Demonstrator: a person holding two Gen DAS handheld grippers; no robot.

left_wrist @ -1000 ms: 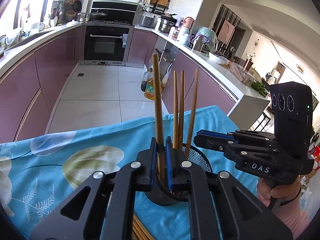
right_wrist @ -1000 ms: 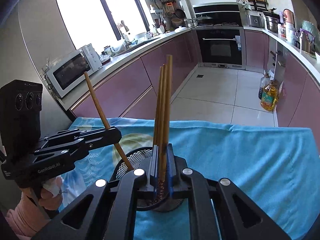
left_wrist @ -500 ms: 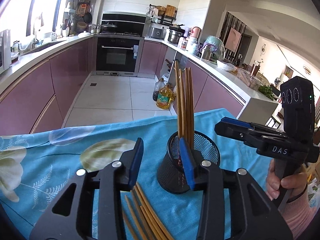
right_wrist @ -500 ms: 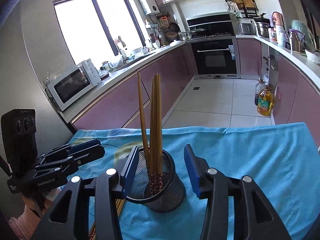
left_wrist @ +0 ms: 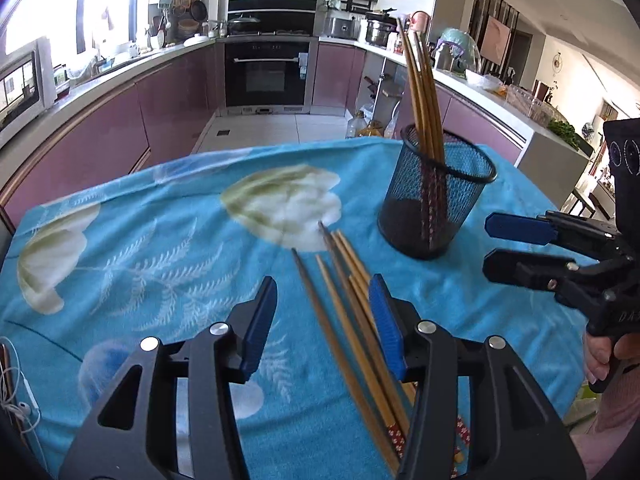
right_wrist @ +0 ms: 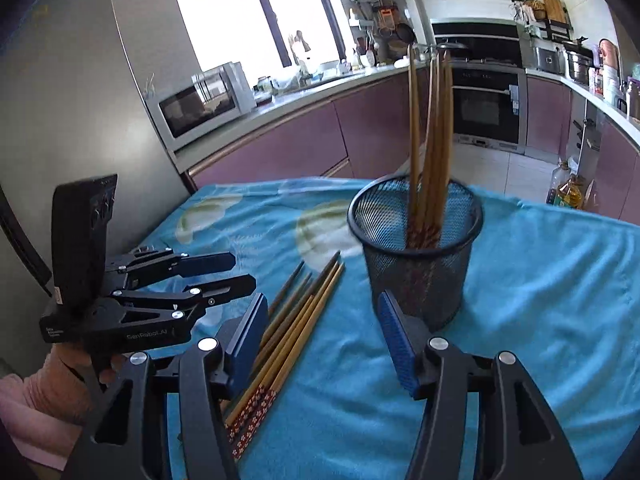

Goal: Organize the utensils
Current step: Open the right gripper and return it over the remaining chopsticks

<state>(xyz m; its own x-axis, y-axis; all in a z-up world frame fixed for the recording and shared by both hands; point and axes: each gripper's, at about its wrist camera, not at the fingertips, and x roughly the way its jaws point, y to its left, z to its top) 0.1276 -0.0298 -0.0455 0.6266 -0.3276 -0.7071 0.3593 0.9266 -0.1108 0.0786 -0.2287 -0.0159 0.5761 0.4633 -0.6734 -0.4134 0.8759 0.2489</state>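
A black mesh cup point(left_wrist: 436, 200) point(right_wrist: 416, 248) stands on the blue flowered cloth point(left_wrist: 160, 248) point(right_wrist: 540, 280) with several wooden chopsticks point(left_wrist: 420, 80) point(right_wrist: 432, 128) upright in it. More loose chopsticks point(left_wrist: 344, 280) point(right_wrist: 304, 304) lie in a bundle on the cloth, in front of the cup. My left gripper point(left_wrist: 322, 292) point(right_wrist: 242, 270) hovers over that bundle, its jaws opening, and the pads touch nothing. My right gripper point(right_wrist: 323, 304) point(left_wrist: 492, 244) is near the cup's front, jaws opening, with nothing gripped.
A person's hand point(left_wrist: 600, 356) holds the right gripper and a pink sleeve point(right_wrist: 52, 384) shows behind the left. A white cable point(left_wrist: 16, 392) lies at the cloth's left edge. Beyond are purple cabinets, a microwave point(right_wrist: 200, 104), an oven point(left_wrist: 264, 72) and oil bottles point(right_wrist: 568, 192) on the floor.
Both grippers were shut on chopsticks held in the cup. They let go, opened and drew back and down; the chopsticks now stand in the cup and the loose bundle has come into view.
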